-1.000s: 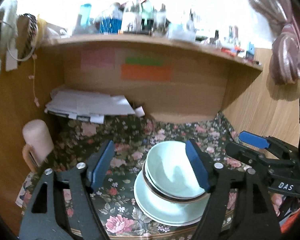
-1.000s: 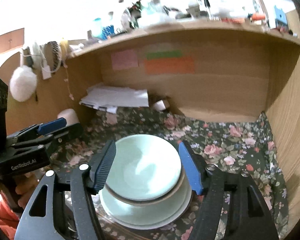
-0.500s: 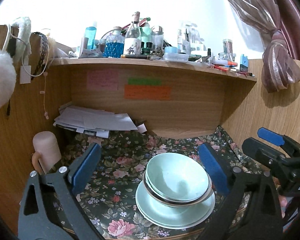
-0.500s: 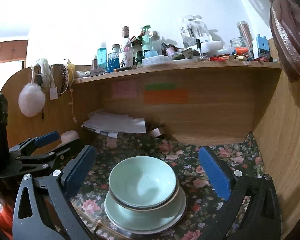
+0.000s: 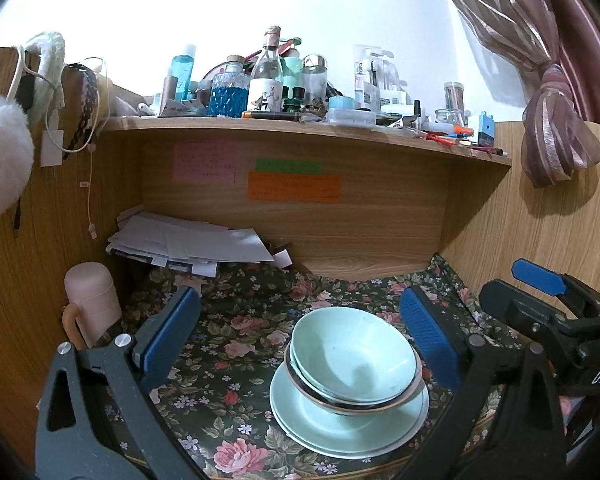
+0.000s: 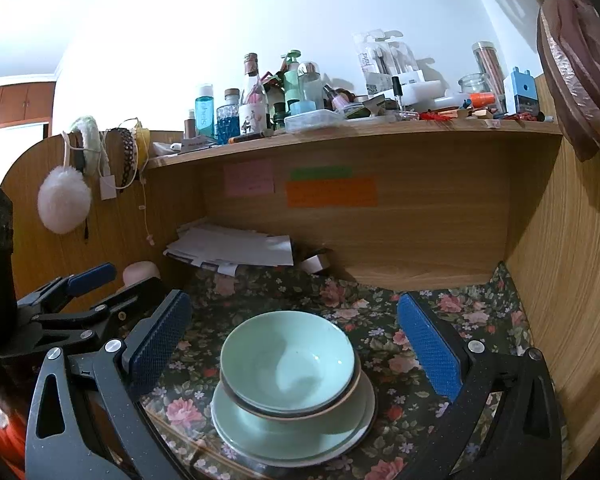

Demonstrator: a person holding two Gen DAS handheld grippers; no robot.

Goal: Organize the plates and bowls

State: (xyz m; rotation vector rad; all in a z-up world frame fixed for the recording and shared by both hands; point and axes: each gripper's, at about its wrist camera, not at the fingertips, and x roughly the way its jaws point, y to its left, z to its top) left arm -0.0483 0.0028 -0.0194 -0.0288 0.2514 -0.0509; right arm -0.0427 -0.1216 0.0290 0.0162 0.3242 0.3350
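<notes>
A stack of pale green bowls point(image 5: 354, 354) sits on pale green plates point(image 5: 320, 424) on the floral cloth near the desk's front edge. The same bowls point(image 6: 288, 358) and plates point(image 6: 260, 428) show in the right wrist view. My left gripper point(image 5: 300, 336) is open and empty, held back above the stack's left side. My right gripper point(image 6: 294, 338) is open and empty, its fingers wide on either side of the stack and above it. The right gripper point(image 5: 540, 284) also shows at the right edge of the left wrist view.
A pink cup point(image 5: 92, 300) stands at the left wall. A pile of papers point(image 5: 188, 244) lies at the back of the desk. Wooden walls close in left, back and right. A shelf point(image 5: 300, 128) above carries several bottles and jars. The left gripper point(image 6: 88, 276) shows at left.
Both grippers have opened wide and pulled back and up from the stack. The bowls and plates stay on the cloth.
</notes>
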